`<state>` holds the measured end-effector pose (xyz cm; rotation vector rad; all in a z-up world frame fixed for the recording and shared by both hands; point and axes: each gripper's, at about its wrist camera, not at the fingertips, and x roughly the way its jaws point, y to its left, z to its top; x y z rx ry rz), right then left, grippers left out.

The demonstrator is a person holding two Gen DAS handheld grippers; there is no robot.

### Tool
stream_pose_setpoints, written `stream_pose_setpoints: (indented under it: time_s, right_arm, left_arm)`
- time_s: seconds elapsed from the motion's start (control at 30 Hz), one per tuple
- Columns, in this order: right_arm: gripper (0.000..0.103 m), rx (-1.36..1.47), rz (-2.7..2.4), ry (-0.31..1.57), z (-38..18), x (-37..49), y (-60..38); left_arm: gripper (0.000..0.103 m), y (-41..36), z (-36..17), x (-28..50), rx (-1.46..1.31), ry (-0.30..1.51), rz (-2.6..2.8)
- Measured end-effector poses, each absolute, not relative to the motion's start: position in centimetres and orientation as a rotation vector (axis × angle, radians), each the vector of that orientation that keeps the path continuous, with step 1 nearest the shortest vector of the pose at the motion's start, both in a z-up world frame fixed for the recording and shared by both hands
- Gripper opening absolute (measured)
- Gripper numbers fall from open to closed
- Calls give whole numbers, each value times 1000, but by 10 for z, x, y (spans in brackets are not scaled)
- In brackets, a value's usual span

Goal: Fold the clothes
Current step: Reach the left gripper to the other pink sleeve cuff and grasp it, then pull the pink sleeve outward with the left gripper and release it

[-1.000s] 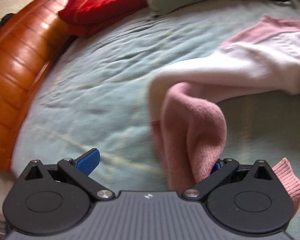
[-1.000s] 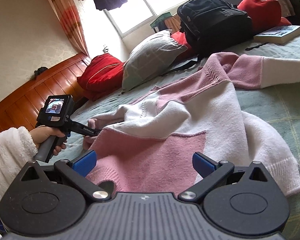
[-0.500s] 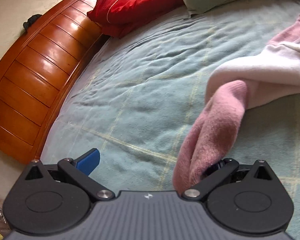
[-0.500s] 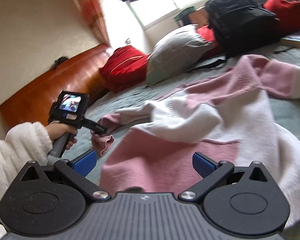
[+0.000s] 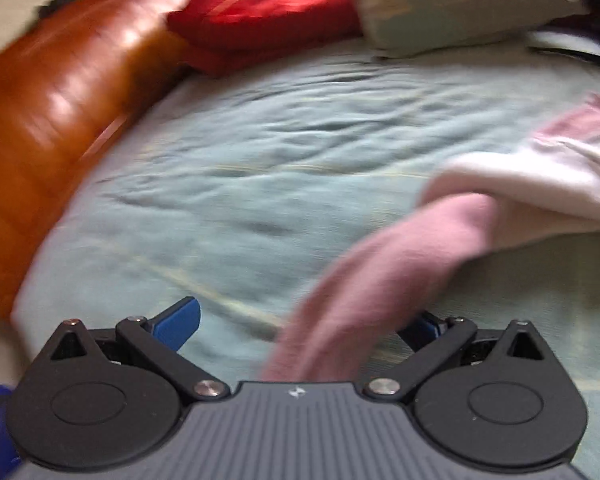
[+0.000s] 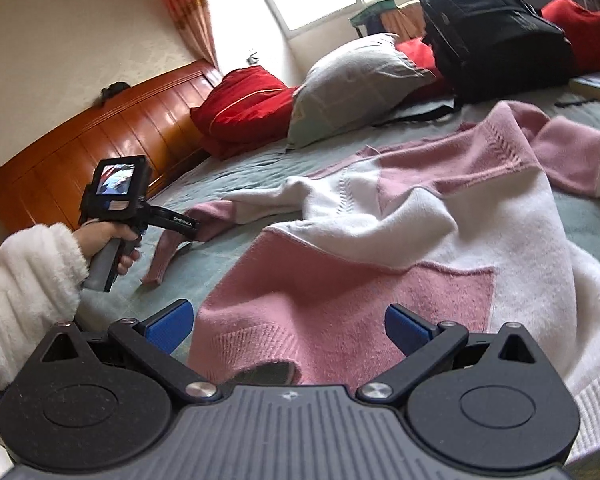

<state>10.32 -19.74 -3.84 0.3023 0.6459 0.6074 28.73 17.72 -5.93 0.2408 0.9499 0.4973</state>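
One sweater [image 6: 400, 248] on the bed [image 5: 260, 168]; left tongs [image 5: 300, 324] and right tongs [image 6: 288, 322] both spread, two pillows [image 6: 356, 84] behind.

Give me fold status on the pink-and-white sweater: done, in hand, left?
Done: no fold visible; the sweater lies spread and rumpled on the bed. In hand: its pink sleeve cuff drapes across the left gripper, whose jaws stand open. The right gripper hovers open over the hem. Left: both sleeves and the body fold.
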Motion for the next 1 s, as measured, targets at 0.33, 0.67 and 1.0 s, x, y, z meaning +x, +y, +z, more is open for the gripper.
stream_pose_setpoints:
  time_s: [0.33, 0.67, 1.0]
  right_arm:
    - [103, 265, 565, 664, -39, 103, -190]
    - [103, 264, 534, 679, -44, 108, -191]
    - [103, 250, 496, 692, -46, 116, -191]
  left_arm:
    - [102, 190, -58, 303, 185, 844, 633]
    - [102, 229, -36, 307, 116, 718, 776]
    - [103, 274, -6, 337, 110, 591, 854]
